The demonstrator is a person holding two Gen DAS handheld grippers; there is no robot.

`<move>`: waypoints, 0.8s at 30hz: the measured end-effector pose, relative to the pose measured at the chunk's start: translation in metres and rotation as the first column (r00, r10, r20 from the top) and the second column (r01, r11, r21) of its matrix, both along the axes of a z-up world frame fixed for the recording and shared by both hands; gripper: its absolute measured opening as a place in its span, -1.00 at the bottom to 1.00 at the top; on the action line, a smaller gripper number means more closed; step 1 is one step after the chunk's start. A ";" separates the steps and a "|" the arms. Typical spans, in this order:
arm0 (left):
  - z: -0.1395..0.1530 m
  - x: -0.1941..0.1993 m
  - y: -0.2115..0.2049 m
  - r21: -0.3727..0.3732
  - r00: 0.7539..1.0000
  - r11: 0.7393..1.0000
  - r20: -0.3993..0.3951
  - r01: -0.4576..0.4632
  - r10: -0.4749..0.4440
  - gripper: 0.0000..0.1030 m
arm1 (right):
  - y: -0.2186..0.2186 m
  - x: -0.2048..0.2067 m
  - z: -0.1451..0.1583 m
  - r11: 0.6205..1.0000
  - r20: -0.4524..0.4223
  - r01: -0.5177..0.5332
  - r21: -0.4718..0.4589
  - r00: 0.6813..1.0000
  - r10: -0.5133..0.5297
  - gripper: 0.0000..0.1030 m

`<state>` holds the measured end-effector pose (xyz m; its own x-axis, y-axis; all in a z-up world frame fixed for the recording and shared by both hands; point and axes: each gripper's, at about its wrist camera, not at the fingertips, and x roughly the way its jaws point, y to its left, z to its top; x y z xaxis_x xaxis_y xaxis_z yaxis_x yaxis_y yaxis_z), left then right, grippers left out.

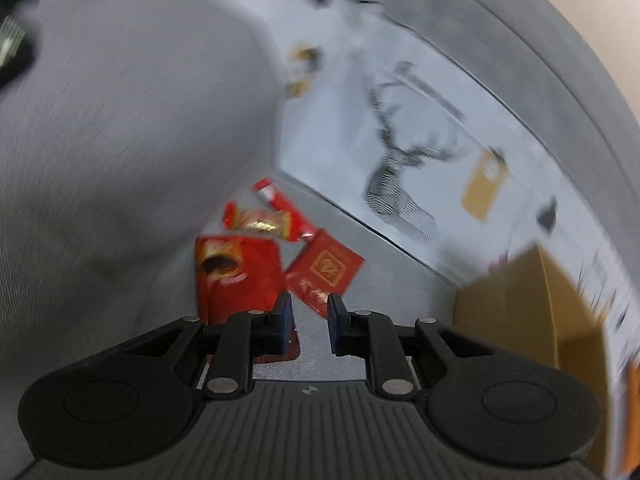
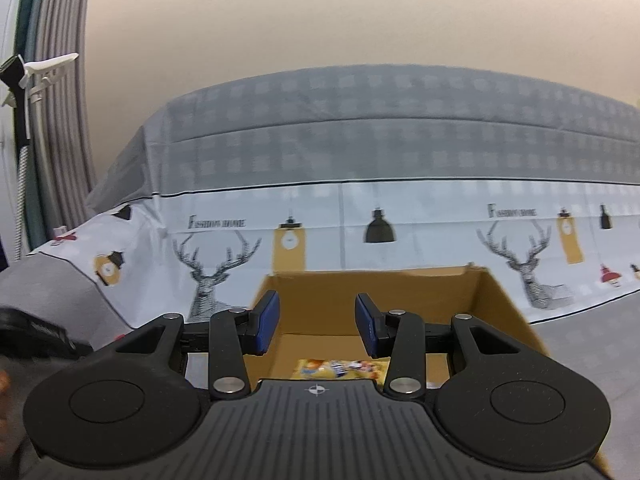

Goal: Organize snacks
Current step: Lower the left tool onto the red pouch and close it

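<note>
In the left wrist view, several red snack packs lie on the grey surface: a large red bag [image 1: 236,276], a flat red packet [image 1: 326,270], and smaller red wrappers [image 1: 276,216] behind them. My left gripper [image 1: 309,322] is open and empty, just short of the packs. The view is blurred. In the right wrist view, my right gripper [image 2: 316,322] is open and empty above an open cardboard box [image 2: 496,304]. A yellow snack packet [image 2: 340,368] lies on the box floor.
A bed with a deer-print cover [image 2: 360,216] stands behind the box. The same box [image 1: 532,312] shows at the right of the left wrist view. A grey cushion-like mass [image 1: 120,140] fills the left there. Curtains [image 2: 56,120] hang at the far left.
</note>
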<state>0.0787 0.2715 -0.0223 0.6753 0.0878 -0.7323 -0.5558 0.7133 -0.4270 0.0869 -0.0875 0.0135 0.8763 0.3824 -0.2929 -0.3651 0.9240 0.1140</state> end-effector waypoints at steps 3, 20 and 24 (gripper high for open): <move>-0.007 -0.001 0.015 -0.009 0.999 0.999 -0.003 -0.044 0.044 -0.20 | 0.009 0.000 0.000 1.000 0.000 -0.025 0.000 1.000 0.025 -0.14; -0.058 0.057 -0.002 0.187 0.946 0.982 -0.319 0.011 0.050 0.80 | 0.047 0.011 -0.001 0.992 -0.042 -0.117 0.057 0.992 0.119 -0.14; -0.063 0.061 -0.012 0.252 0.935 0.967 -0.352 0.044 0.049 0.79 | 0.054 0.014 -0.004 0.991 -0.052 -0.127 0.044 0.990 0.129 -0.14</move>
